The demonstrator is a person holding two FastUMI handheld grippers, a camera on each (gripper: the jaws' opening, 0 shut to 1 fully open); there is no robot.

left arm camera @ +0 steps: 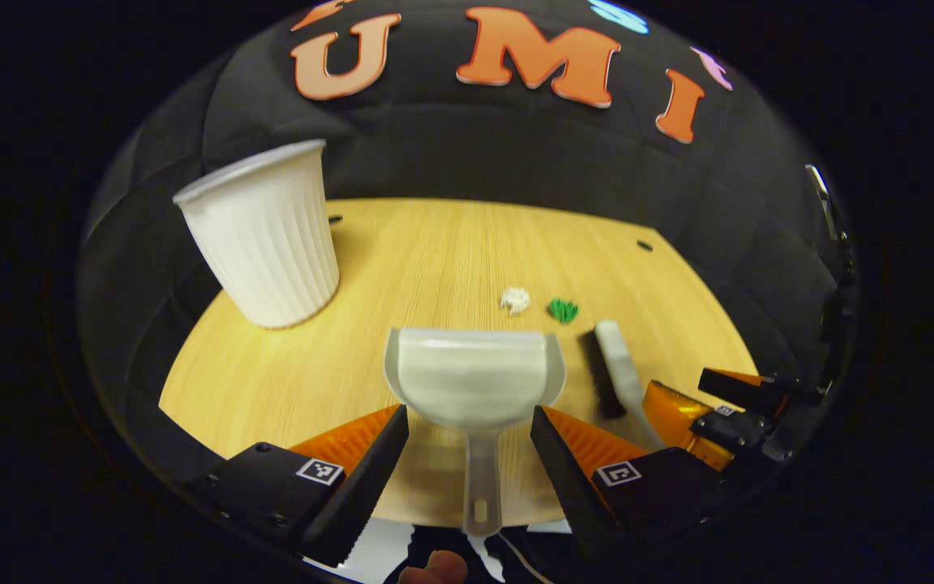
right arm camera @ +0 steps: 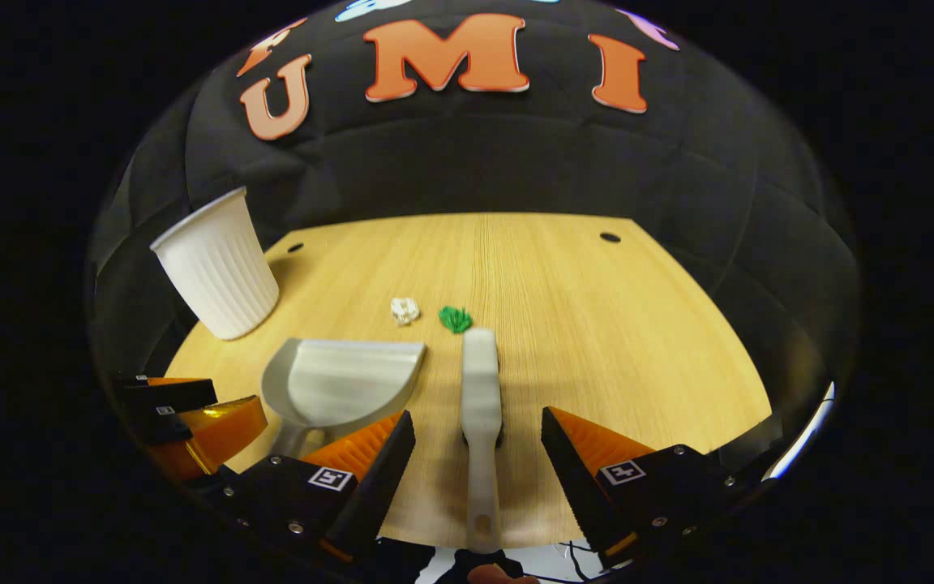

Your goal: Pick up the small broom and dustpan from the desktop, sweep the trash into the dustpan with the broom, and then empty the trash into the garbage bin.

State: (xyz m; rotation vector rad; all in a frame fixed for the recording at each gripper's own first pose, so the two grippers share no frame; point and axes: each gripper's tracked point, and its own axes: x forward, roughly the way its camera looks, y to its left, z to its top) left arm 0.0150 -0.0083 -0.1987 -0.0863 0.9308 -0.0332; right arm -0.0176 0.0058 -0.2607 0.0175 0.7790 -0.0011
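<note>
- The left gripper (left arm camera: pixel 469 454) is spread wide, one finger on each side of the dustpan (left arm camera: pixel 473 381) handle and touching neither side; the pan lies flat on the desk (left arm camera: pixel 434 259), mouth facing away.
- The right gripper (right arm camera: pixel 477 462) is also spread wide, straddling the broom (right arm camera: pixel 481 389) handle, with nothing held yet.
- The broom lies just right of the dustpan; a white paper scrap (right arm camera: pixel 404 310) and a green scrap (right arm camera: pixel 456 319) sit just beyond them.
- The white ribbed bin (left arm camera: pixel 260 235) stands far left, well apart from the scraps.
- Risks, as I judge them: both handles are thin, so closing off-centre could let either one twist or slip out.
- A finger dragging on the wood could nudge the pan into the broom.
- A hard sweep might flick the light scraps past the pan, and a careless swing towards the bin could tip it.
</note>
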